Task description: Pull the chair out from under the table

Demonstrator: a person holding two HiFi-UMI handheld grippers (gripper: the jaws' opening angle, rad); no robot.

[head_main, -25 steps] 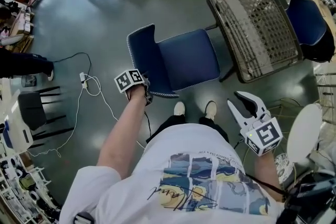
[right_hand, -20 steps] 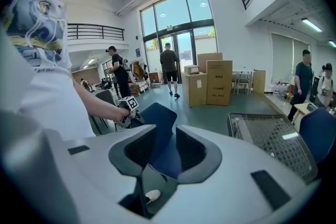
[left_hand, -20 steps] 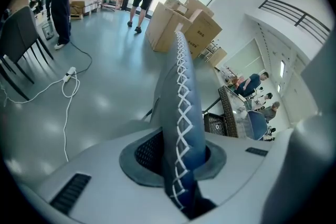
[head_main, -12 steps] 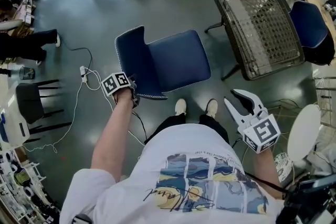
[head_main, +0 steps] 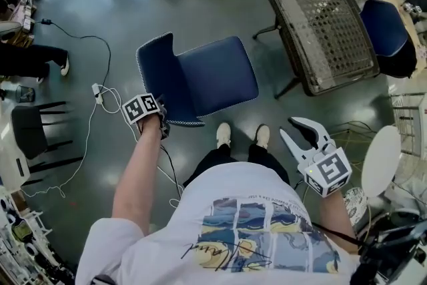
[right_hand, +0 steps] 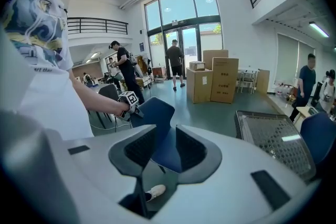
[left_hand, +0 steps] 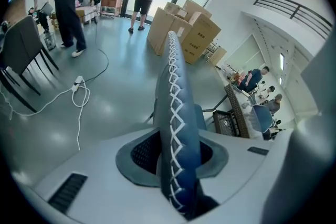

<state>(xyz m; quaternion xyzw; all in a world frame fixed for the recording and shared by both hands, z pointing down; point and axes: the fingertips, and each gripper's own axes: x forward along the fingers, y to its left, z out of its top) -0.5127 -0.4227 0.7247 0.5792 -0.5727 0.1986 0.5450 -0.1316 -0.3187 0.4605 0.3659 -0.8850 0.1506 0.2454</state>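
1. The left gripper point(head_main: 162, 125), jaws opening, straddles the stitched edge of the backrest point(head_main: 159, 80), the natural handle for hauling; the grip appears to be loosening.
2. The chair point(head_main: 217, 75) stands on open floor just beyond the person's shoes point(head_main: 223, 135), well apart from the mesh table point(head_main: 327, 30) at far right. The pull looks complete.
3. The right gripper point(head_main: 285, 125) hangs wide and empty at near right, taking no part.

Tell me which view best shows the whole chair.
Head view: the whole chair shows from above, standing clear of the table. The left gripper view gives only its stitched backrest edge; the right gripper view shows it partly covered.
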